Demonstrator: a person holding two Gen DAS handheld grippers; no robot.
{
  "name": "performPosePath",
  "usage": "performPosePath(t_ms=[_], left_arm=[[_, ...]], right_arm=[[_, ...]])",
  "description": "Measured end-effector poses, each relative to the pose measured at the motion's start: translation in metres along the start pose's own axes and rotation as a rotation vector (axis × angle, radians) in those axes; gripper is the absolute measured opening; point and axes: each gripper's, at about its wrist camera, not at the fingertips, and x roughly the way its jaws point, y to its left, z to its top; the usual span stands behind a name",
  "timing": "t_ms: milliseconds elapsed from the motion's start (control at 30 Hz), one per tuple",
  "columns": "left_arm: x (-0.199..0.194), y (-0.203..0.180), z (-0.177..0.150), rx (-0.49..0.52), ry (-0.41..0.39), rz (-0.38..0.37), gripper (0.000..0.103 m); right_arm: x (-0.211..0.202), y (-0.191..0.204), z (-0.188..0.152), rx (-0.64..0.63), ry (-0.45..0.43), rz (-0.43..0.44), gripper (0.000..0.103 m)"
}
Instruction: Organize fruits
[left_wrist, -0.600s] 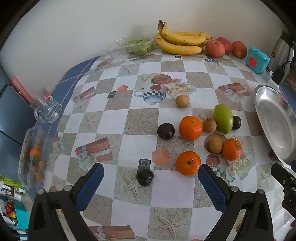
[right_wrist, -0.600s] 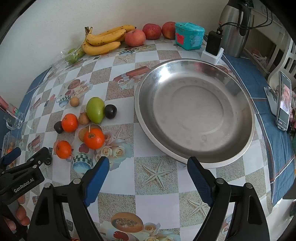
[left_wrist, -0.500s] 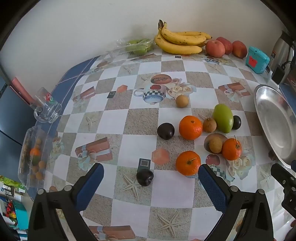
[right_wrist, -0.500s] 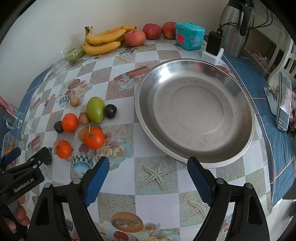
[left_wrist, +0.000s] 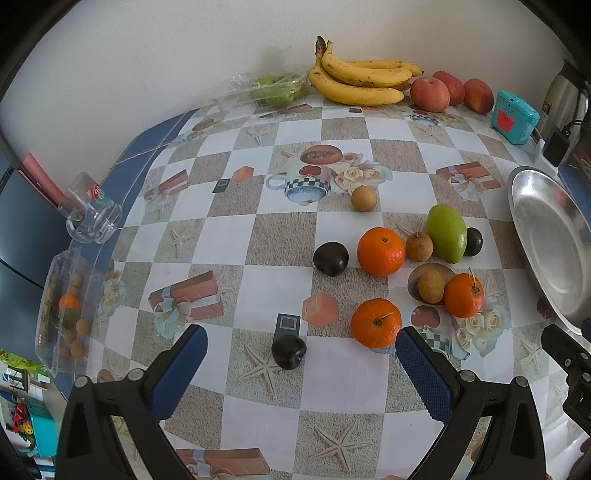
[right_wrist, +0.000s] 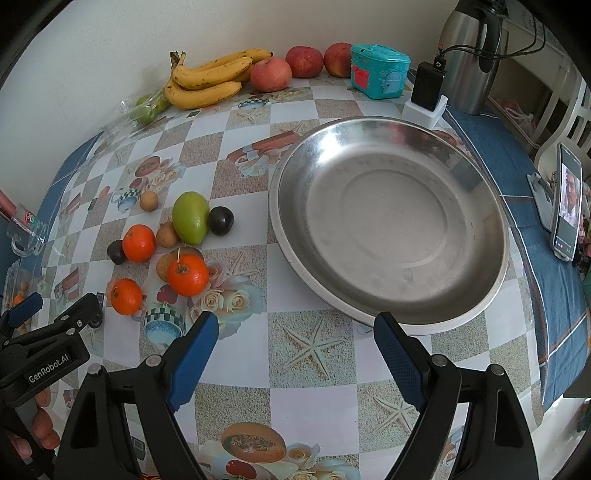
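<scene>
Loose fruit lies on the patterned tablecloth: three oranges, the nearest (left_wrist: 376, 323) just ahead of my left gripper, a green mango (left_wrist: 446, 233), dark plums, one (left_wrist: 289, 352) between my left fingers' line, and small brown longans. My left gripper (left_wrist: 301, 341) is open and empty, above the table's front. My right gripper (right_wrist: 295, 328) is open and empty, in front of the empty steel bowl (right_wrist: 391, 225). The mango (right_wrist: 190, 218) and oranges (right_wrist: 187, 275) lie left of the bowl. The left gripper's body (right_wrist: 48, 343) shows at the lower left of the right wrist view.
Bananas (left_wrist: 364, 79), apples (left_wrist: 430, 94) and a bag of green fruit (left_wrist: 271, 90) line the back wall. A teal tin (right_wrist: 380, 75), charger and kettle (right_wrist: 469, 55) stand back right. A phone (right_wrist: 567, 201) stands on the right. A glass mug (left_wrist: 92, 218) and plastic box (left_wrist: 66, 310) sit at the left edge.
</scene>
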Motion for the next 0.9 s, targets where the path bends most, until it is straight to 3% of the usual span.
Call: performPosePath(t_ms=[900], left_arm=[[0.0028,-0.0009,-0.0039,0.008,0.003,0.008,0.103]], right_arm=[[0.0010,0.0007,0.0008,-0.003,0.002,-0.004,0.087]])
